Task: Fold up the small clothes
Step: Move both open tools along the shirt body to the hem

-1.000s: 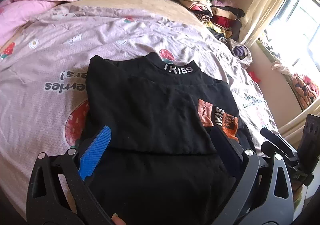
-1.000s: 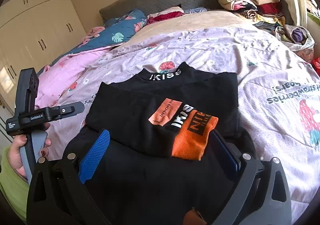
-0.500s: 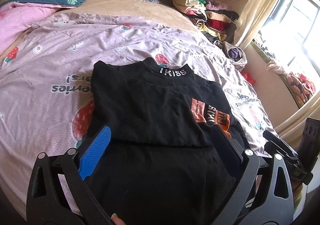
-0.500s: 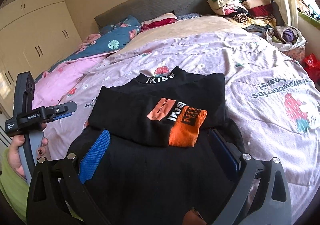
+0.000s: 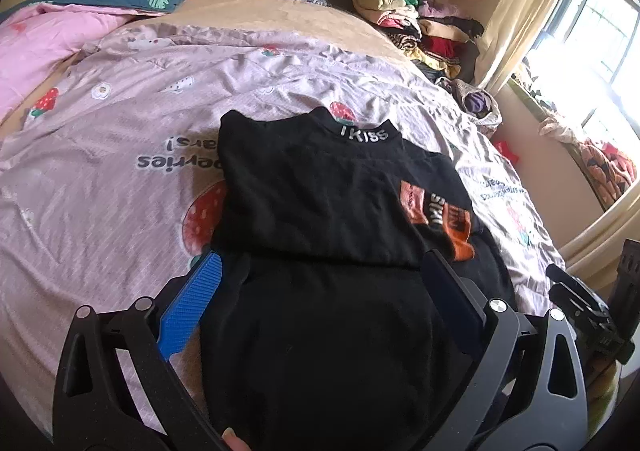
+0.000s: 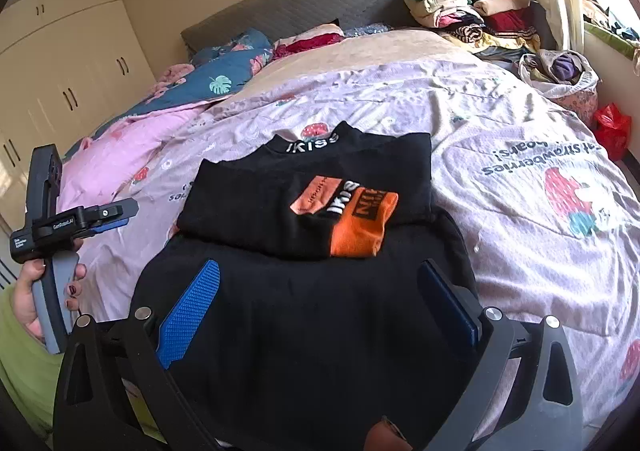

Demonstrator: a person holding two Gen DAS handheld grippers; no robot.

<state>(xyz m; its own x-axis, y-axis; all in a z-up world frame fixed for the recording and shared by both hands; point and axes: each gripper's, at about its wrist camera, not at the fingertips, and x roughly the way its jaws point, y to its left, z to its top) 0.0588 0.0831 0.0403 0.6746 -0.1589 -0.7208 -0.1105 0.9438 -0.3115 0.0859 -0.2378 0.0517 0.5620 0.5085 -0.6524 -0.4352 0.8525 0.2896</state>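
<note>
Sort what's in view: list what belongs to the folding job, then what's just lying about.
Job: black top, sleeves already folded in; left gripper and right gripper, both open.

Lying about: clothes pile, pink quilt, blue quilt, red bag, strawberry sheet.

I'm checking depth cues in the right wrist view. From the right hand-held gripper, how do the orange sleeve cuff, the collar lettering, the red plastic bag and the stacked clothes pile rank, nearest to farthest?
1. Orange sleeve cuff: just ahead of the right hand-held gripper, centre.
2. Collar lettering: beyond the cuff, slightly left.
3. Red plastic bag: far right, beside the bed.
4. Stacked clothes pile: top right, by the headboard.
</note>
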